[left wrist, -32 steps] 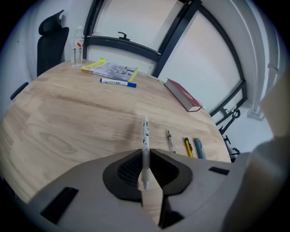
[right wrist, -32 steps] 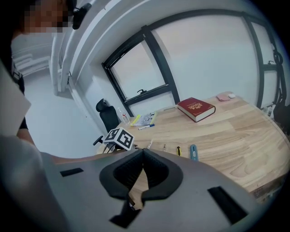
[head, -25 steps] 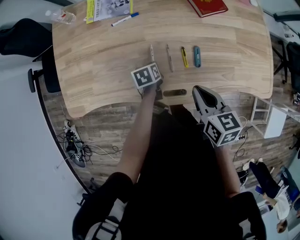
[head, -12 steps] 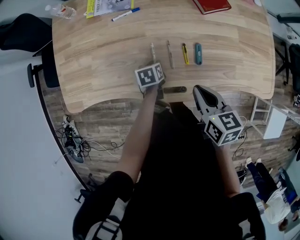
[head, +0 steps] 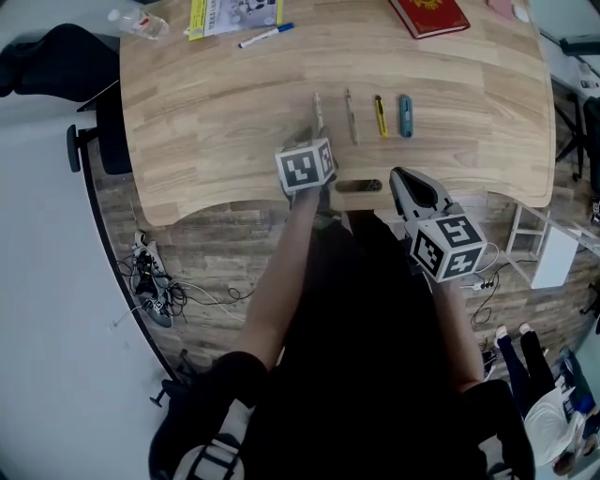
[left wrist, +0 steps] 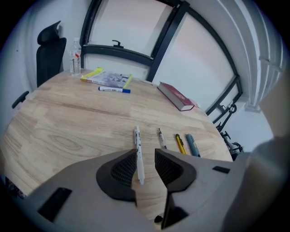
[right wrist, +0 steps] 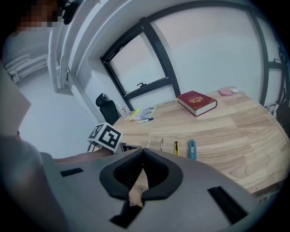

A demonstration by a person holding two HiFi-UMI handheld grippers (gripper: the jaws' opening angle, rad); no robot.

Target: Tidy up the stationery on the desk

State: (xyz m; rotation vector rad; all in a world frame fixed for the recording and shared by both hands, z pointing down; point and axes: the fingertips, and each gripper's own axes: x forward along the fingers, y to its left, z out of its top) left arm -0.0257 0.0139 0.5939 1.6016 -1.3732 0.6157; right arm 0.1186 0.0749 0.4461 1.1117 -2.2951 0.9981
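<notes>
One pale wooden desk (head: 216, 112) is carrying everything. Four slim pieces are lying in a row on it: two pens, one white plastic pen (head: 317, 106) and one thin silver-grey pen (head: 350, 115), plus one narrow yellow-and-black stick (head: 381, 115) and one broader blue plastic stick (head: 405, 114). Farther back, one blue-capped white marker (head: 265, 37), one red hardcover book (head: 429, 14), one yellow-edged printed booklet (head: 234, 14) and one clear plastic bottle (head: 139, 23) are resting. One black office chair (head: 37, 56) is standing alongside.

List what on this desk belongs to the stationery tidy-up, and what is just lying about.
Belongs to the job:
white pen
second pen
yellow cutter
blue cutter
blue-capped marker

Probably just lying about:
water bottle
red book
yellow-edged booklet
office chair
</notes>
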